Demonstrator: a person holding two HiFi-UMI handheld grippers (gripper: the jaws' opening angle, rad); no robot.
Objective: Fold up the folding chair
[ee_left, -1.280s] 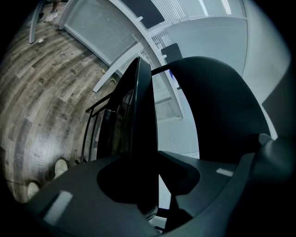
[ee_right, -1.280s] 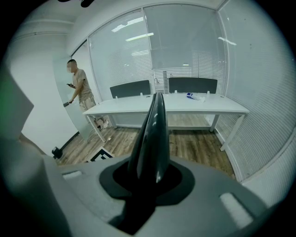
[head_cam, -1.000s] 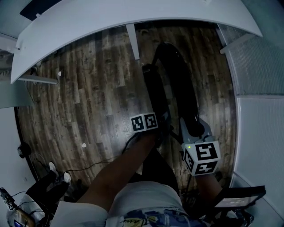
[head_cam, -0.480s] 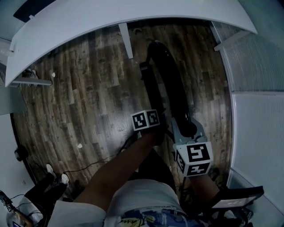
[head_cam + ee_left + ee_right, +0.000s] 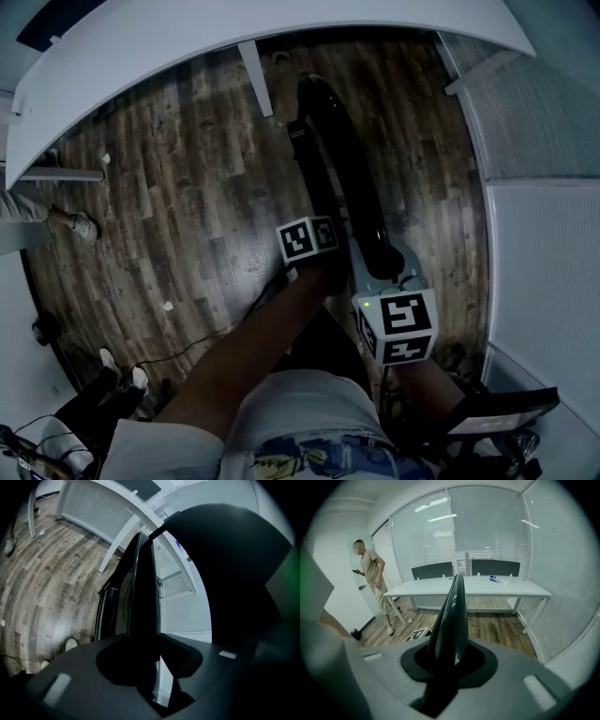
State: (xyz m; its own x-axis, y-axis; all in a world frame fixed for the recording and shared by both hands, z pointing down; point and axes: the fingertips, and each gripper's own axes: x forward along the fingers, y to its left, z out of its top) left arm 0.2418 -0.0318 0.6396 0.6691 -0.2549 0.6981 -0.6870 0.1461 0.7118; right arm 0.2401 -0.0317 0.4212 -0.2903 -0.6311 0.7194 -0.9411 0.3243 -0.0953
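Black folding chair (image 5: pixel 330 122) sits clamped in the right hand-held gripper (image 5: pixel 377 255).

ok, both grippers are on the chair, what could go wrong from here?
Right gripper pinches only a thin glossy edge of the chair; it may slip. Left gripper grips one panel right beside the other and could get trapped between them. The chair's far end is close to the table leg and may knock it.

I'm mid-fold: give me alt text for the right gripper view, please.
The right gripper has its jaws shut on the thin black edge of the chair, which rises up the middle. Behind: wood floor, a long white table by glass walls, a person standing at left.
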